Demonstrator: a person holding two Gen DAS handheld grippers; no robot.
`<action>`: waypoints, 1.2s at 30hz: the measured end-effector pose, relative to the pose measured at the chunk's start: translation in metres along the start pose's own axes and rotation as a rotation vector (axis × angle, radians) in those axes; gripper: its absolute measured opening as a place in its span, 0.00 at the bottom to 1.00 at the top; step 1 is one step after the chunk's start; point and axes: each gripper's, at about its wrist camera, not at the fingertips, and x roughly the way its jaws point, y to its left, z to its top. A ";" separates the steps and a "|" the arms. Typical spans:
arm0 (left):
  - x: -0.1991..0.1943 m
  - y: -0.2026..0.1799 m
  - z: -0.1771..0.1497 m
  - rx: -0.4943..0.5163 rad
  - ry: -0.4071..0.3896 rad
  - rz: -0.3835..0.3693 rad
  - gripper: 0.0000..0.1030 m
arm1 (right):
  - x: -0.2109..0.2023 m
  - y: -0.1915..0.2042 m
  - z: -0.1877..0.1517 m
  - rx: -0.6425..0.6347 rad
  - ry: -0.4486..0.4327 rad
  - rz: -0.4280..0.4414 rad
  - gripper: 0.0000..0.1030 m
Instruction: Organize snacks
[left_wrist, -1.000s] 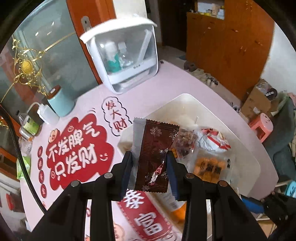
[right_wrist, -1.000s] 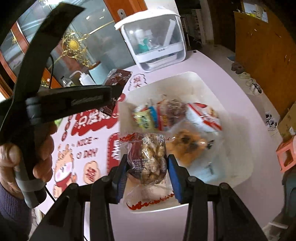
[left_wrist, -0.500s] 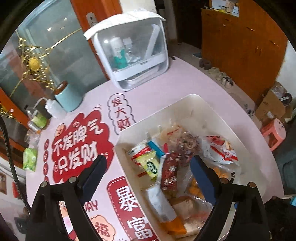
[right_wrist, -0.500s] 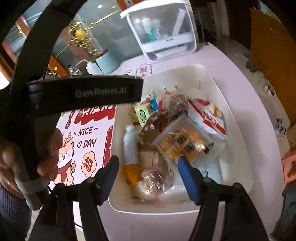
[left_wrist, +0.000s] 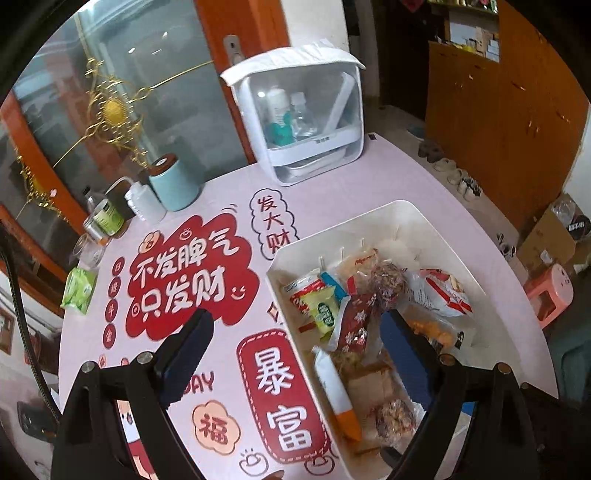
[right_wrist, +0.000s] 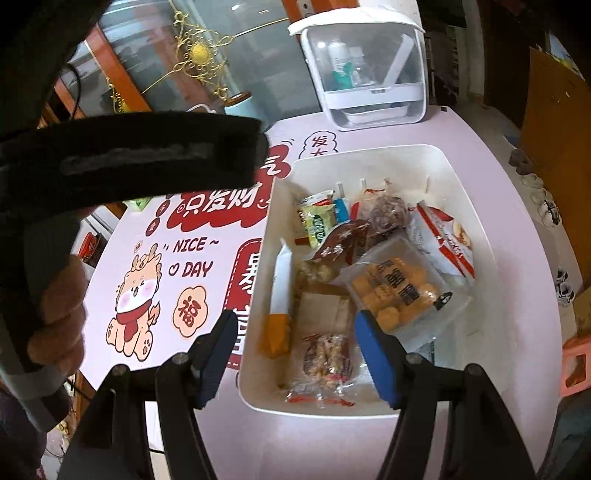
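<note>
On the far left of the pink desk (left_wrist: 406, 177) sit a green packet (left_wrist: 78, 290), a small tin (left_wrist: 105, 220), a white squeeze bottle (left_wrist: 144, 202) and a pale blue canister (left_wrist: 173, 182), near the glass door. Further right, at the back of the desk, stands a white lidded box (left_wrist: 310, 114) with bottles inside. The left gripper (left_wrist: 295, 343) hangs over the printed red lettering and the near-left edge of the white bin (left_wrist: 448, 240), its fingers spread wide with nothing between them. All the snacks lie inside the bin: a green-and-yellow packet (left_wrist: 322, 308) at the left, a dark brown wrapper (left_wrist: 356, 319) leaning just beside it, a white-and-orange stick pack (left_wrist: 338, 397) below, a red-and-white bag (left_wrist: 441, 288) to the right. In the right wrist view the right gripper (right_wrist: 295, 334) is likewise wide apart and empty, hovering above the bin's near end over a clear nut packet (right_wrist: 327, 363); a clear bag of golden puffs (right_wrist: 397, 293) lies just right of it, touching the red-and-white bag (right_wrist: 445, 240)
</note>
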 end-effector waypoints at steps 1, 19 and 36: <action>-0.005 0.004 -0.004 -0.012 -0.001 0.005 0.88 | 0.000 0.002 -0.001 -0.003 -0.003 -0.003 0.65; -0.094 0.109 -0.118 -0.215 0.000 0.110 0.88 | -0.037 0.076 -0.013 -0.016 -0.073 -0.018 0.65; -0.133 0.169 -0.196 -0.332 0.044 0.159 0.90 | -0.081 0.158 -0.040 -0.012 -0.156 -0.077 0.65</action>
